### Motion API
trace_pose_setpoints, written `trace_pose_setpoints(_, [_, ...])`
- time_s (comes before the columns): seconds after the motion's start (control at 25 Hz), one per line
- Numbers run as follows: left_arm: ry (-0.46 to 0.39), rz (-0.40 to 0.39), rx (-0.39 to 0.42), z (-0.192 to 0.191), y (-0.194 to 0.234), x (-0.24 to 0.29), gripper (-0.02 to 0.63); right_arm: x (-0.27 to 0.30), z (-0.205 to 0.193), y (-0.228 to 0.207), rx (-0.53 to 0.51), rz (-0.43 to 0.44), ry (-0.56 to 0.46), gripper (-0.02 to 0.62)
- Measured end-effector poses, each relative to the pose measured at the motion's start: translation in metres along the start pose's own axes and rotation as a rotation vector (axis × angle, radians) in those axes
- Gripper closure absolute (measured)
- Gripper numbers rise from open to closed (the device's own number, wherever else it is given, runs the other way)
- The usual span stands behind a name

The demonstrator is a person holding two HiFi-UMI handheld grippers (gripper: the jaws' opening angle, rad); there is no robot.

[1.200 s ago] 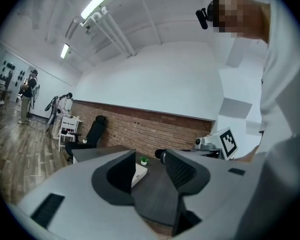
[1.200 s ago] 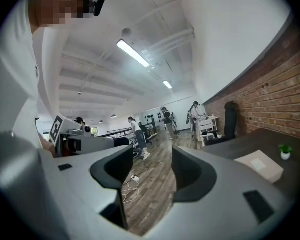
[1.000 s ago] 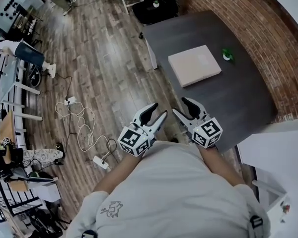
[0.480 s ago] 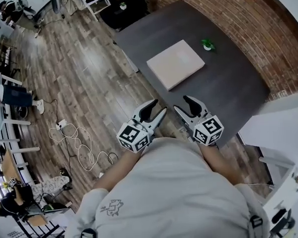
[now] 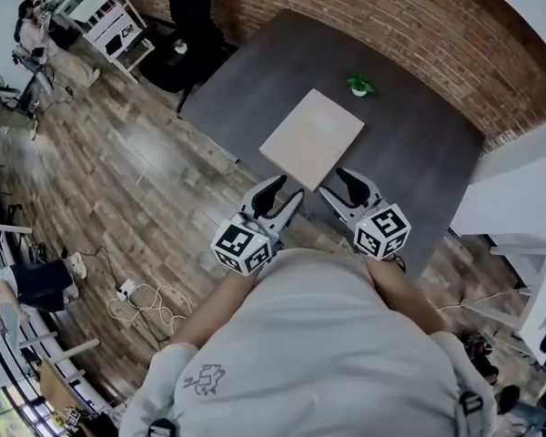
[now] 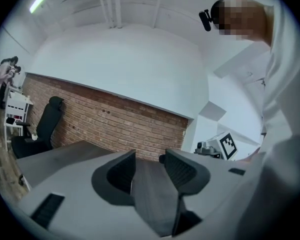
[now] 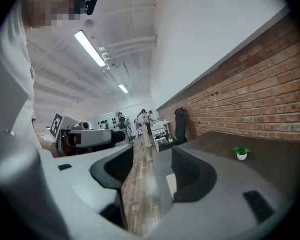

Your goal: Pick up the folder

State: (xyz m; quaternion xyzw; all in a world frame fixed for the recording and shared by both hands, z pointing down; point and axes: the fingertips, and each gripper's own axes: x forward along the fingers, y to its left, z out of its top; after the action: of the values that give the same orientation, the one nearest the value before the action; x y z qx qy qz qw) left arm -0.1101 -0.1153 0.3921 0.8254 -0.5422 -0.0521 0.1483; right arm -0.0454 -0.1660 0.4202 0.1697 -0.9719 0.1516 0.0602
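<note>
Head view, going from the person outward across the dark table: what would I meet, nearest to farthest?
right gripper → folder → small potted plant → brick wall

Quick look at my rig from the head view: pale grey tee (image 5: 328,353) with short sleeves and a small line doodle (image 5: 203,381) printed at lower left. The left gripper (image 5: 287,191) and right gripper (image 5: 335,182) are light grey shells with black textured pads (image 6: 182,170). Each carries a white cube (image 5: 243,247) with black square markers.
</note>
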Motion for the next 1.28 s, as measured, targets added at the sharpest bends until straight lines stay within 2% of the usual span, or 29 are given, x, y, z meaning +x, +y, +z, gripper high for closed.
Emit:
trace_pose_setpoints(0.32, [0.036,-0.116,0.000,0.016,0.058,-0.003,0.420,0.051,0.006,0.002,0.019,-0.121,-0.012,0.353])
trace_pose_setpoints(0.64, [0.078,-0.196,0.001,0.021,0.100,-0.012,0.420,0.085,0.006,0.001,0.043,-0.221,-0.035,0.351])
trace_pose_setpoints(0.96, [0.144,-0.260,-0.002,0.009,0.121,-0.010,0.419,0.073,-0.008,-0.023,0.103,-0.357,-0.041,0.344])
trace_pose_setpoints(1.28, [0.241,-0.272,-0.037,-0.018,0.140,0.022,0.414,0.061,-0.040,-0.055,0.176,-0.416,0.008,0.342])
